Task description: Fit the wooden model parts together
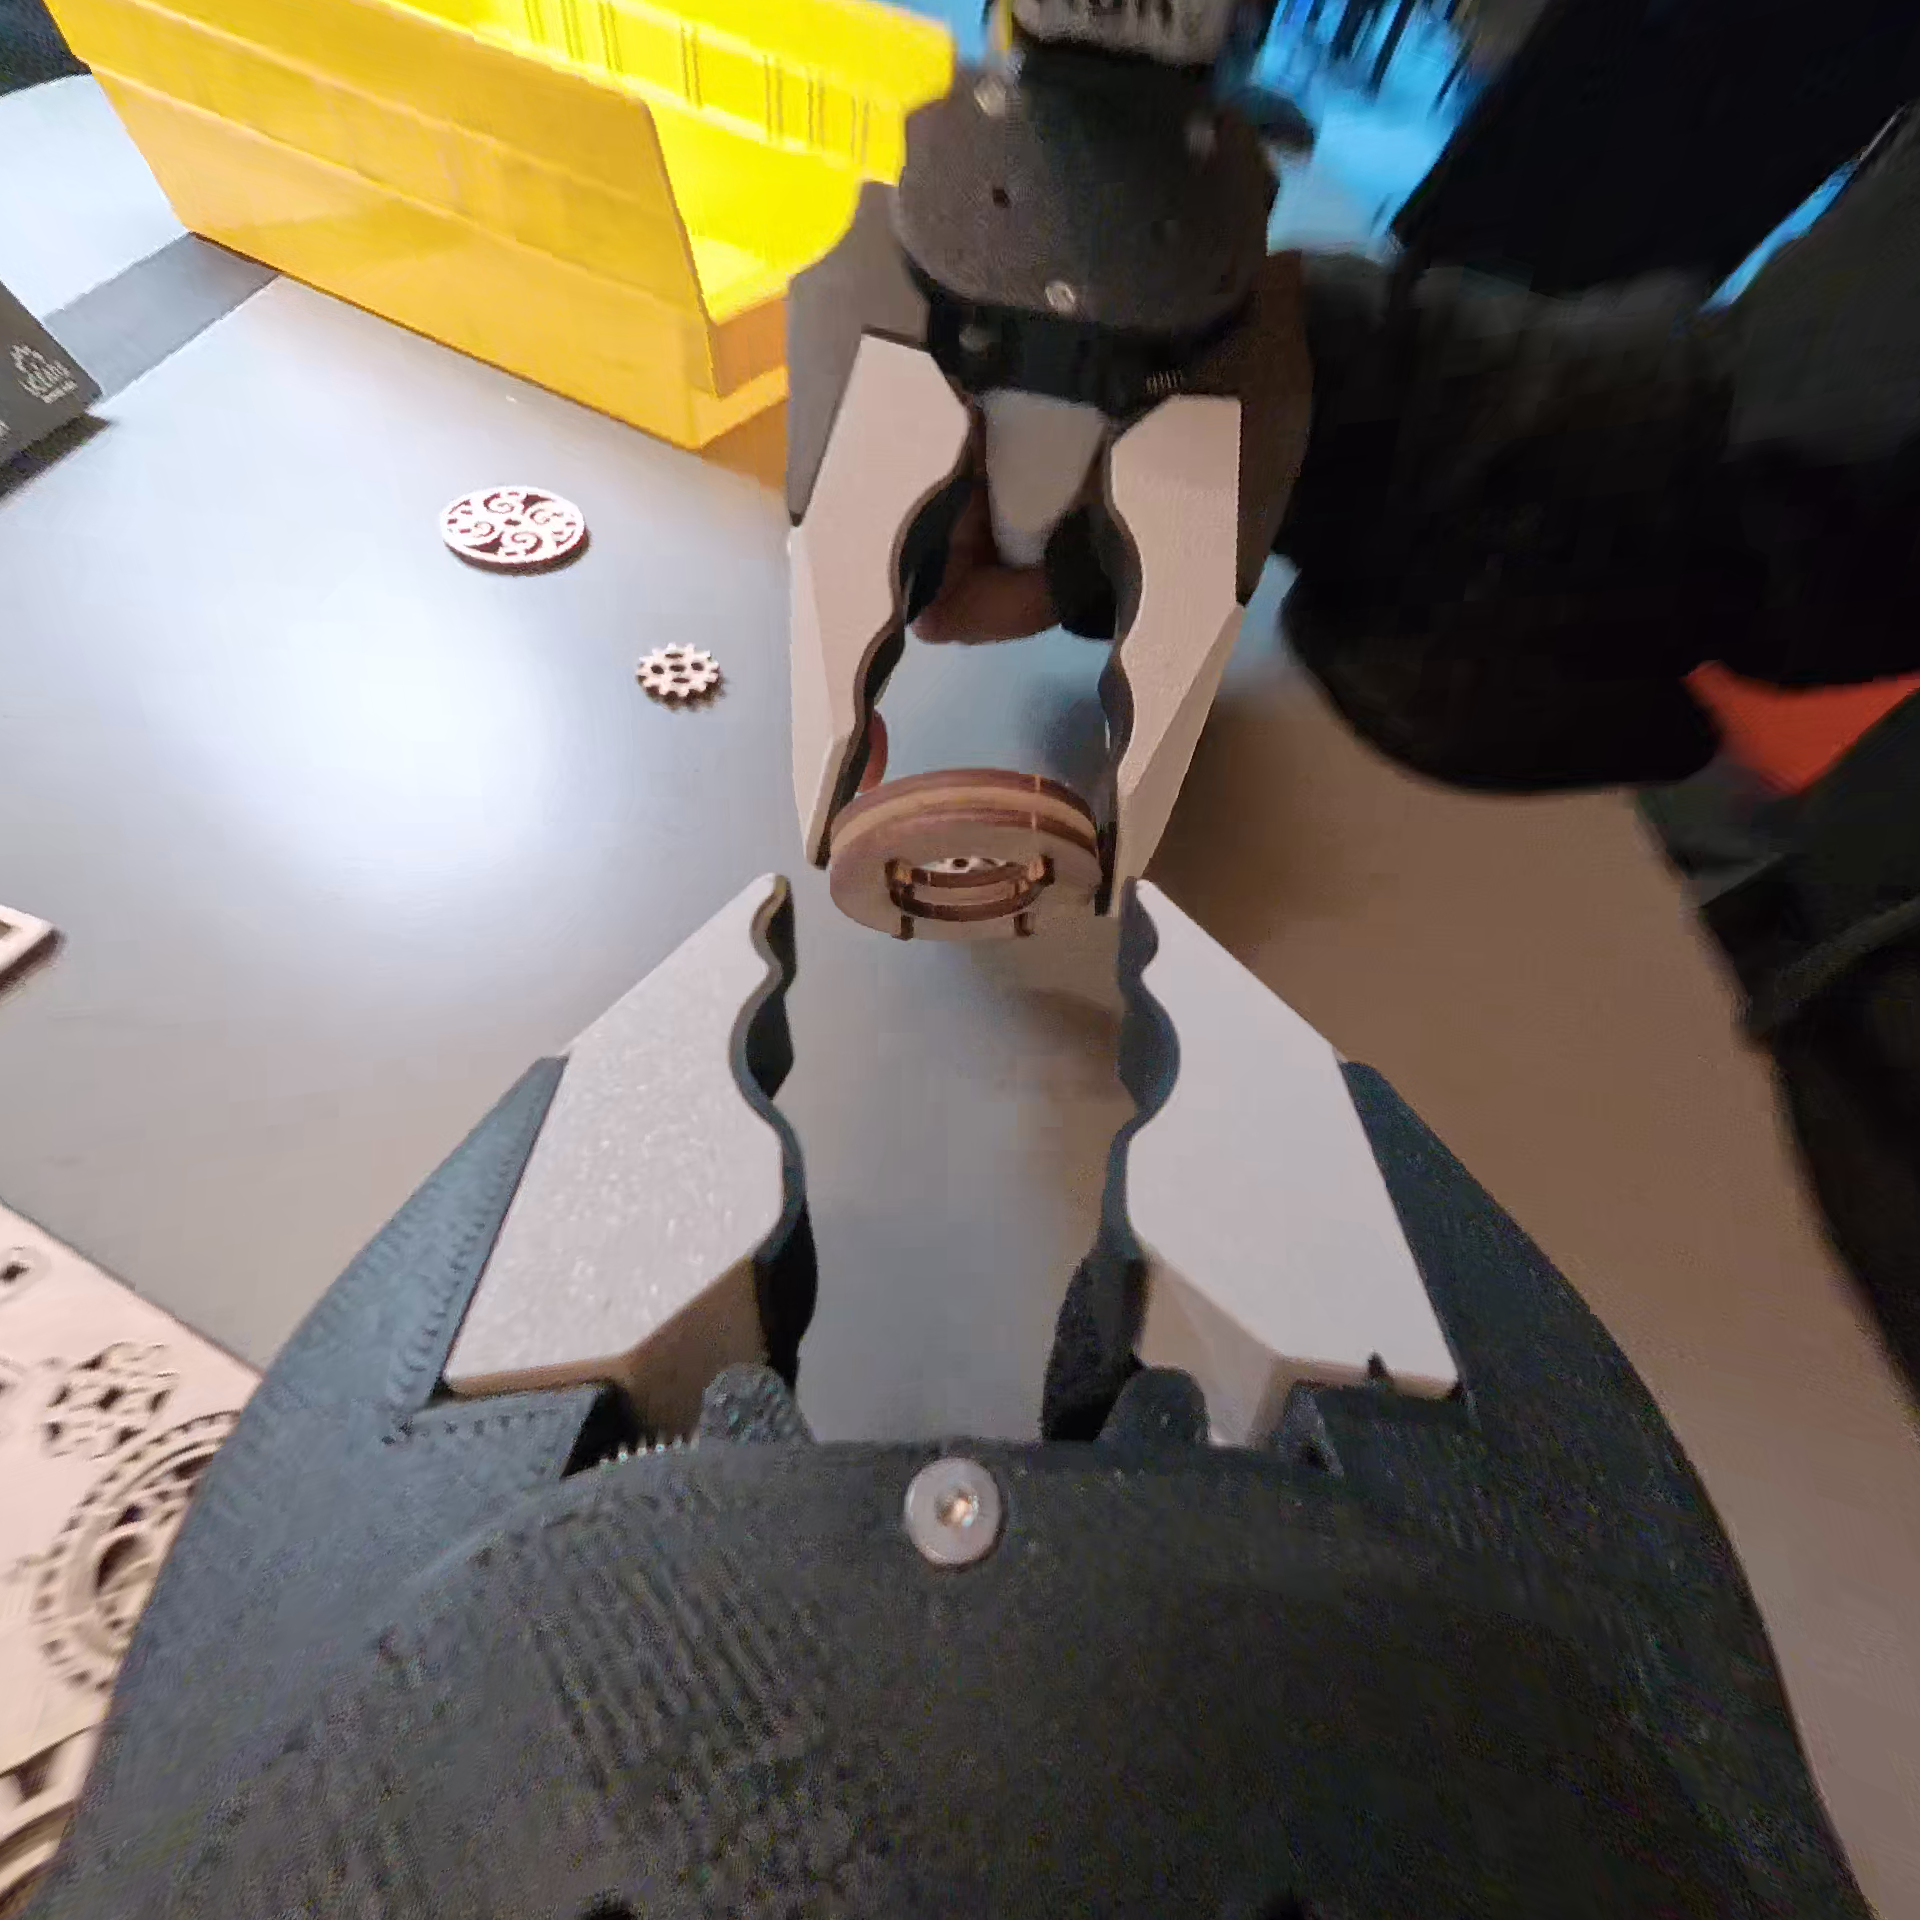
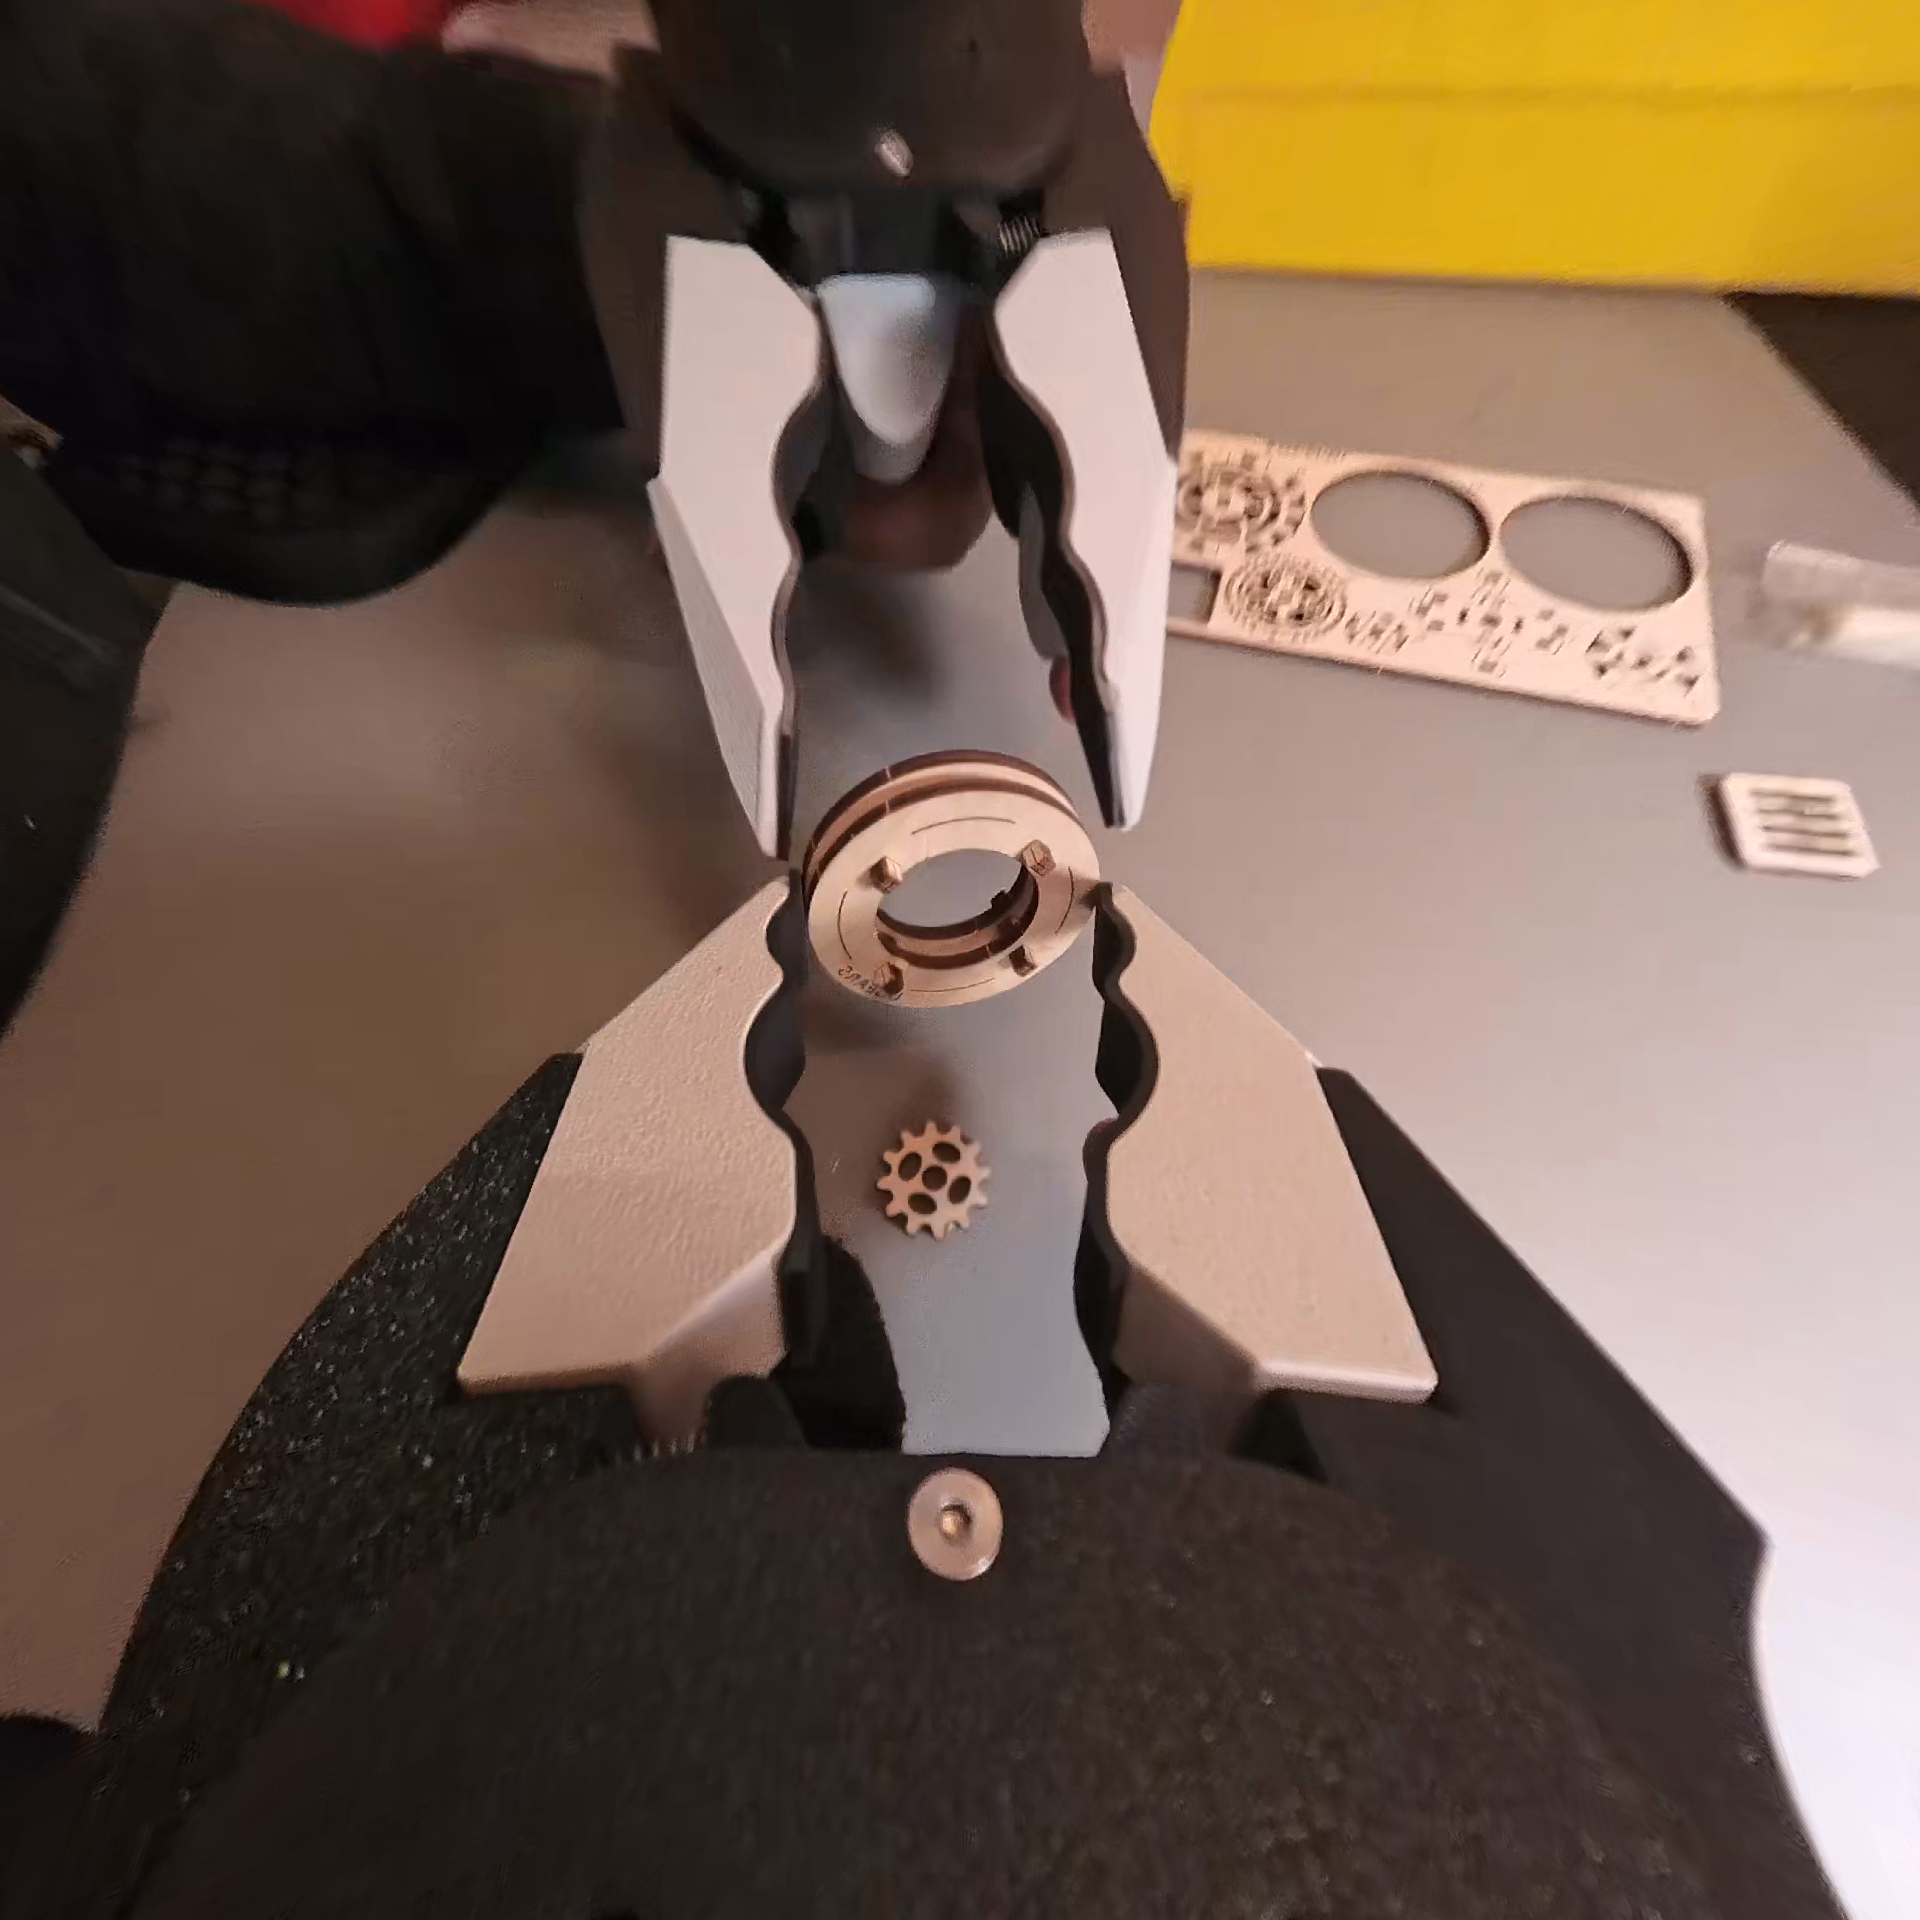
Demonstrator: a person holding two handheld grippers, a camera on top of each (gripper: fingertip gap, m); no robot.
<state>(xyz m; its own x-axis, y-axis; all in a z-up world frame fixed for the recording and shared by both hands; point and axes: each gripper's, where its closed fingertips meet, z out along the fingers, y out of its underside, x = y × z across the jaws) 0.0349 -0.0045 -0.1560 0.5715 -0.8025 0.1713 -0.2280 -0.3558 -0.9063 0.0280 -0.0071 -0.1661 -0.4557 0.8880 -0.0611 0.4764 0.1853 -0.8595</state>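
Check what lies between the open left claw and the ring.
Nothing. In the left wrist view the left claw faces the ring, held by the right claw, with only bare table in the short gap.

**Setting: grey worktop, yellow bins**

We record a matte grey tabletop with a soft glare patch from overhead light. Yellow plastic storage bins stand at its far edge. Beyond them we see only blurred blue.
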